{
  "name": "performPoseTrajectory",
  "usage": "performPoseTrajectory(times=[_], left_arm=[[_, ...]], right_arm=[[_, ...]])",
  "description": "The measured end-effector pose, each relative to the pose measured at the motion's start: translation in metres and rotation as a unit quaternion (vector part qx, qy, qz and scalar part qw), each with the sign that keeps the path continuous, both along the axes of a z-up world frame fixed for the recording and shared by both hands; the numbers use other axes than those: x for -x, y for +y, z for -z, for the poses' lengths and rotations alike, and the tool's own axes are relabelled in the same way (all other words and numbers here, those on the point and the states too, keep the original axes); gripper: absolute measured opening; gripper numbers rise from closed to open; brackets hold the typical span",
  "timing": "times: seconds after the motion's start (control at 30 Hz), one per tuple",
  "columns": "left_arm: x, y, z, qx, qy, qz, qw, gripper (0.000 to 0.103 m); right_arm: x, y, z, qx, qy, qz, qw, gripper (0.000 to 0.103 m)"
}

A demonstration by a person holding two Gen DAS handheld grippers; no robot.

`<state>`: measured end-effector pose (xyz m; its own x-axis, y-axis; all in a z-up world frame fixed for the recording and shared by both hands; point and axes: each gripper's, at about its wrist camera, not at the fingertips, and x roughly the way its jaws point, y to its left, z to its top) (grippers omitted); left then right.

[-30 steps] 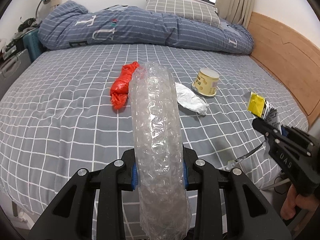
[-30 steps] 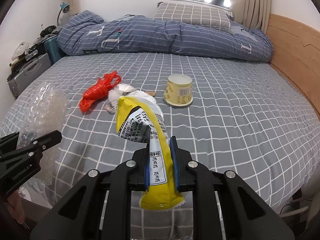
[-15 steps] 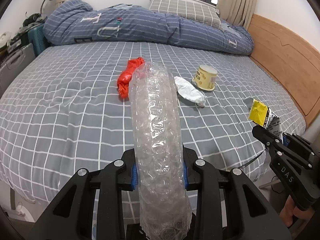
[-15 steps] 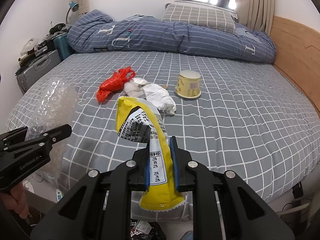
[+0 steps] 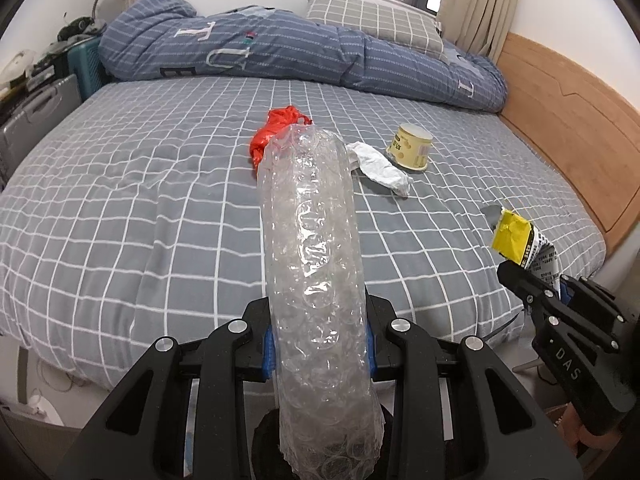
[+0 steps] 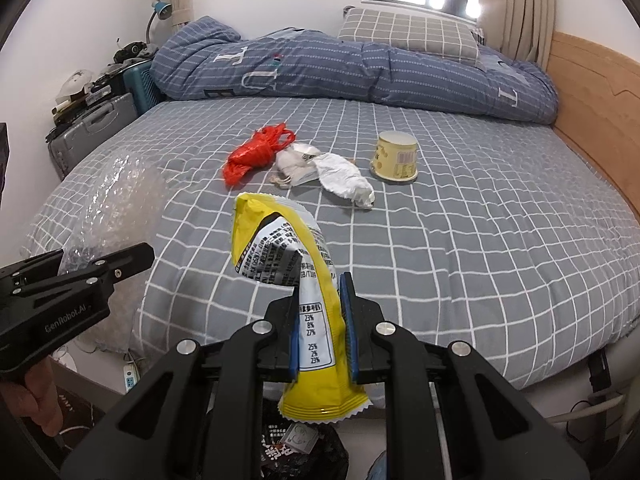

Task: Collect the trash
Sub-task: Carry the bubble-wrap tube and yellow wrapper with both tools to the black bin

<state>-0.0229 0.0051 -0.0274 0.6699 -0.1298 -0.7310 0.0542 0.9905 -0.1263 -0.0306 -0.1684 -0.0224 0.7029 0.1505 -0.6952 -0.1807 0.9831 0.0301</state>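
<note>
One roll of clear bubble wrap point(image 5: 316, 280) at six o'clock. One yellow crinkled snack wrapper point(image 6: 296, 280). On the grey checked bed sheet point(image 6: 480, 240), toward twelve o'clock: one red plastic bag point(image 6: 256, 152), one beige cloth pouch point(image 6: 294, 162), one white crumpled paper wad point(image 6: 346, 180), one upturned yellow paper cup point(image 6: 396, 156). Two black grippers.

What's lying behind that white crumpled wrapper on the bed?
Behind the white crumpled wrapper lies a pale cloth pouch, touching it, with the red plastic bag beyond. The wrapper covers the pouch's near edge.
</note>
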Motion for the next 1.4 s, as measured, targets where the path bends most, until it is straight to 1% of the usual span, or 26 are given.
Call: performPoseTrajectory(times=[0.33,0.63,0.77,0.87,1.0,1.2,1.4], left_arm=[[0.035,0.003,0.009,0.007,0.016,-0.005,0.9998,0.03],[0.071,0.005,0.01,0.01,0.027,-0.012,0.9995,0.03],[0.083,0.001,0.013,0.002,0.032,-0.009,0.9994,0.03],[0.093,0.0,0.016,-0.004,0.034,-0.007,0.9994,0.03],[0.105,0.003,0.022,-0.006,0.042,-0.011,0.999,0.03],[0.124,0.004,0.035,-0.013,0.064,-0.006,0.9978,0.03],[0.131,0.006,0.056,-0.013,0.081,-0.003,0.9966,0.03]], right_arm=[[0.032,0.002,0.003,-0.004,0.012,-0.004,1.0,0.016],[0.058,0.002,0.003,-0.013,0.022,-0.002,1.0,0.016],[0.071,0.006,0.006,-0.01,0.028,-0.005,1.0,0.016],[0.082,0.006,0.004,-0.017,0.032,-0.005,0.999,0.016],[0.094,0.006,0.006,-0.016,0.037,-0.008,0.999,0.016],[0.104,0.008,0.019,-0.018,0.061,-0.007,0.998,0.016],[0.111,0.018,0.05,-0.007,0.095,-0.014,0.995,0.016]])
